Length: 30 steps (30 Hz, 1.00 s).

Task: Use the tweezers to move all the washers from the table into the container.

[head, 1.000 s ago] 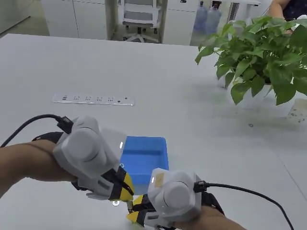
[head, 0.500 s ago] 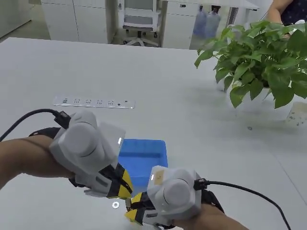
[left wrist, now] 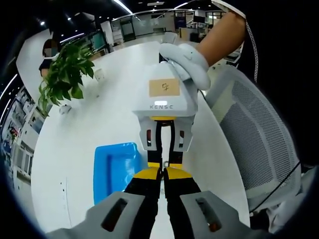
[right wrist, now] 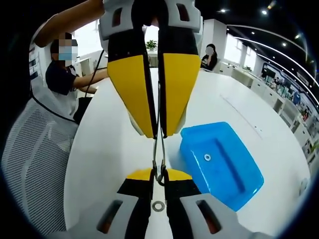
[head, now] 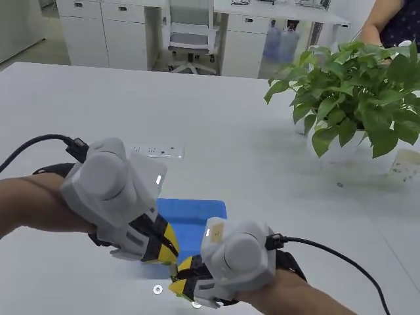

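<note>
Right gripper view: left gripper (right wrist: 159,134) and right gripper (right wrist: 159,174) fingers (right wrist: 142,175) pinch thin metal tweezers (right wrist: 159,152).

Left tool (head: 172,256) and right tool (head: 178,289): grey shells, yellow-black jaws (black cables (head: 328,252) attached).

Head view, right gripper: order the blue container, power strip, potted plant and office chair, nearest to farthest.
1. blue container, just beyond the jaws of the right gripper.
2. power strip, farther back, left.
3. potted plant, on the table, far right.
4. office chair, past the table's far edge.
</note>
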Tool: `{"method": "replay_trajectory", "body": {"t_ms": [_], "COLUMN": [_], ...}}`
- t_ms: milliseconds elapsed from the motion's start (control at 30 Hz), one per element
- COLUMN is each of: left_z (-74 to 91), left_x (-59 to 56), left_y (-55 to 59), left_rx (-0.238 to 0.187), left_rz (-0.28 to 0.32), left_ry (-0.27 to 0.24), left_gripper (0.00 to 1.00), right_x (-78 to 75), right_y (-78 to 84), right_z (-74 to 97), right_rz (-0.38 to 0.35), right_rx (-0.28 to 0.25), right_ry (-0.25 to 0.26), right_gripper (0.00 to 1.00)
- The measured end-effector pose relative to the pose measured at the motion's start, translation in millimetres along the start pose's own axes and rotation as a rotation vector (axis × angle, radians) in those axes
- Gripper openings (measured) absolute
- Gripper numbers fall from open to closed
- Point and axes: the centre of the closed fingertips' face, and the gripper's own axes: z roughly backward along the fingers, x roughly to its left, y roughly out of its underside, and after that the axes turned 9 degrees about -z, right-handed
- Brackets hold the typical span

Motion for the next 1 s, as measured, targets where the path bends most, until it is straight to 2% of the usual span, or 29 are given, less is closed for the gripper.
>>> {"method": "replay_trajectory", "body": {"t_ms": [700,1000], "left_z": [15.3,15.3], "left_x": [33.6,46.8], "left_y": [-4.4,-2.2], "left_rx": [-0.001,-0.004], "left_rz": [-0.019,-0.028], "left_ry": [-0.054,-0.066], "left_gripper": [0.06,0.06], "right_x": [-31.9,-47.3], "right_y": [-23.2,-25.5], "right_z": [8.8,9.1], "right_rz": [0.034,0.031], "right_rx": [-0.002,-0.003], "right_ry": [0.02,0.037], "right_gripper": [0.1,0.1]}}
